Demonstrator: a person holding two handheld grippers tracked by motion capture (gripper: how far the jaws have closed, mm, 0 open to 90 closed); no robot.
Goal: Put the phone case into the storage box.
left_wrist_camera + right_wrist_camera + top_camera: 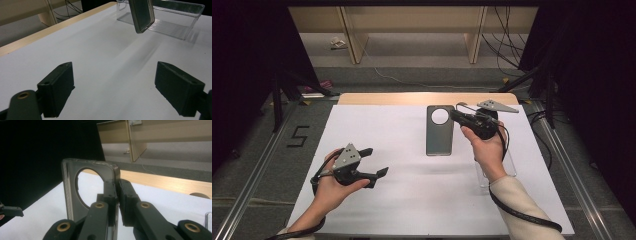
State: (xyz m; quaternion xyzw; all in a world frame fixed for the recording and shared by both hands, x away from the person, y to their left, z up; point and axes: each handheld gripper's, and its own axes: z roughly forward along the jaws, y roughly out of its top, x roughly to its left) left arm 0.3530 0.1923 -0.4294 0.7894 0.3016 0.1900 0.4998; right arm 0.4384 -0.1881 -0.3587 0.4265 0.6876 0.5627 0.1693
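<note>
A grey phone case [440, 137] with a round camera hole hangs tilted above the white table [422, 200]. My right gripper [455, 115] is shut on the case's upper right edge beside the hole. In the right gripper view the case [71, 195] stands upright with its side wall pinched between the two jaws of my right gripper [117, 191]. My left gripper [377, 161] is held low over the table's left part, open and with nothing in it. In the left gripper view the case's lower end [142, 15] hangs ahead of the wide-apart jaws of my left gripper [115, 80].
A clear plastic tray [511, 167] lies on the table under my right forearm, and it stands behind the case as the tray [175, 22] in the left gripper view. A bare wooden strip [427, 98] runs along the table's far edge. Cables and shelf legs lie on the floor beyond.
</note>
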